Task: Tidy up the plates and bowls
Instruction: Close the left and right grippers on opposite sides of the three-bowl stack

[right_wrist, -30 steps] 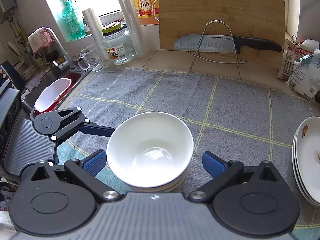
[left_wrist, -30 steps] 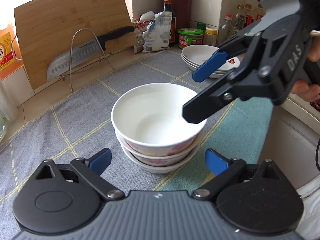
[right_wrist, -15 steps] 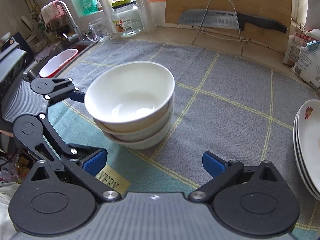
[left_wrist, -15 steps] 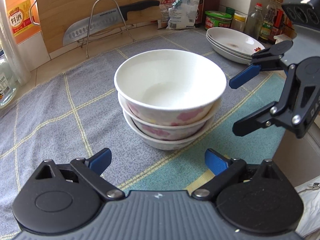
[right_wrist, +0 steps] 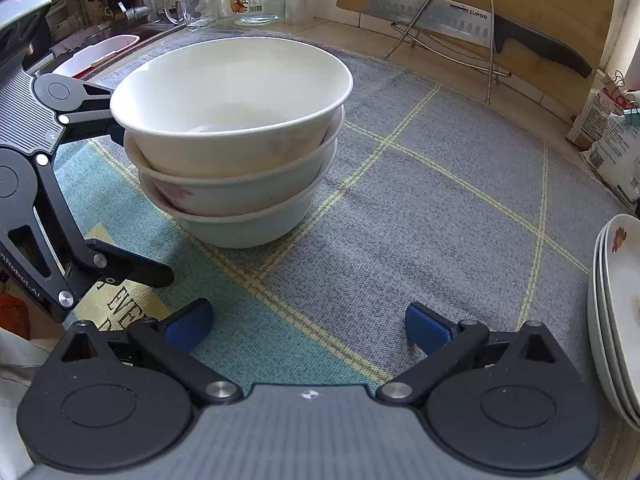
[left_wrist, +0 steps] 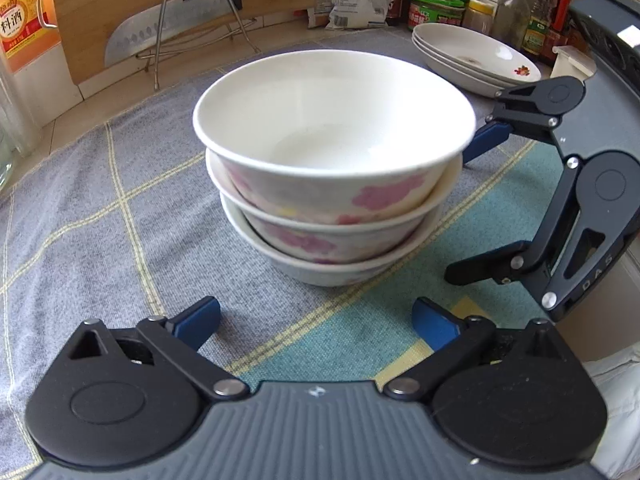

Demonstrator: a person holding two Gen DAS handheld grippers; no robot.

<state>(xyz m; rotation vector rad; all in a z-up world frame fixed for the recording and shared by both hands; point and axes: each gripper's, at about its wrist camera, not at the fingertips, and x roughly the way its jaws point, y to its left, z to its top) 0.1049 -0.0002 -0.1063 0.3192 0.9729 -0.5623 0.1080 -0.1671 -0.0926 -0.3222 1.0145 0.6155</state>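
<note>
- The table (left_wrist: pixel 80 216) carried a grey checked cloth, with a cutting board and knife at the far edge.
- A stack of bowls (left_wrist: pixel 332 168) stood mid-cloth; a stack of plates (left_wrist: pixel 476 56) lay far right.
- The left gripper (left_wrist: pixel 316 320) sat just near of the bowls, its fingers opening wide, nothing between them.
- The right gripper (right_wrist: pixel 306 320) spread wide and empty; the bowls lay far-left of it, so the left looked better lined up.

Black left gripper (left_wrist: pixel 316 322) and right gripper (right_wrist: pixel 306 322), blue pads, silver screws, perhaps "DAS" lettering
</note>
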